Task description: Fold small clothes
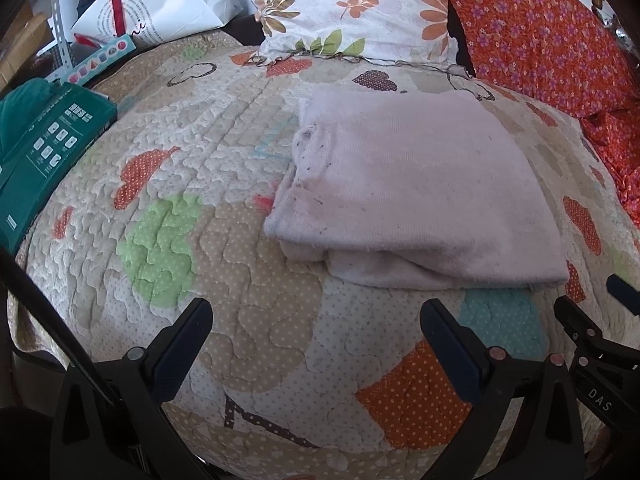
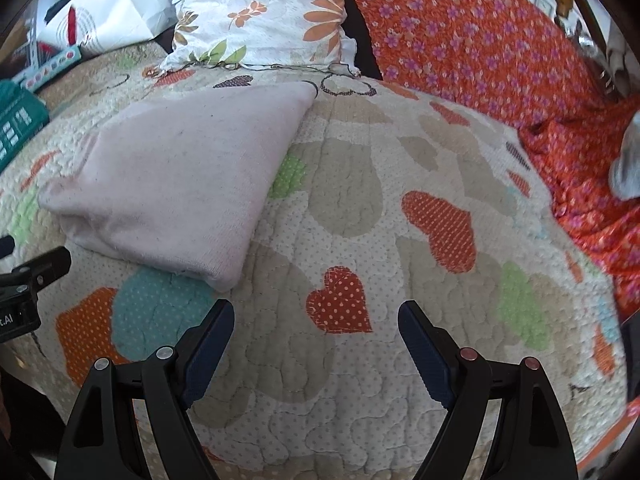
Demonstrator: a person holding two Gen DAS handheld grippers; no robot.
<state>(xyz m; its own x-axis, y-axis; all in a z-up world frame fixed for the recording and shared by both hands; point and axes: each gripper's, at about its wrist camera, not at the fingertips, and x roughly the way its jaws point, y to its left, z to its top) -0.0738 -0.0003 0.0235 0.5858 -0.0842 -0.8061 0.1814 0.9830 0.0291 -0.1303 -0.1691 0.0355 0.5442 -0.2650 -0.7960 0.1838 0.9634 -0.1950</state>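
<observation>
A pale pink garment (image 1: 416,188) lies folded into a thick flat rectangle on the patchwork quilt (image 1: 224,264). In the right wrist view the same folded garment (image 2: 180,176) sits to the upper left. My left gripper (image 1: 316,312) hovers open just short of the garment's near edge, nothing between its fingers. My right gripper (image 2: 316,312) is open too, over bare quilt to the right of the garment, near a red heart patch (image 2: 340,300). Each gripper shows at the edge of the other's view: the right gripper (image 1: 592,320) and the left gripper (image 2: 36,272).
A floral pillow (image 1: 352,8) and an orange flowered cloth (image 1: 552,40) lie at the back of the bed. A green box (image 1: 44,148), a white paper bag (image 1: 160,4) and a small colourful box sit at the left. A grey cloth item (image 2: 628,168) rests far right.
</observation>
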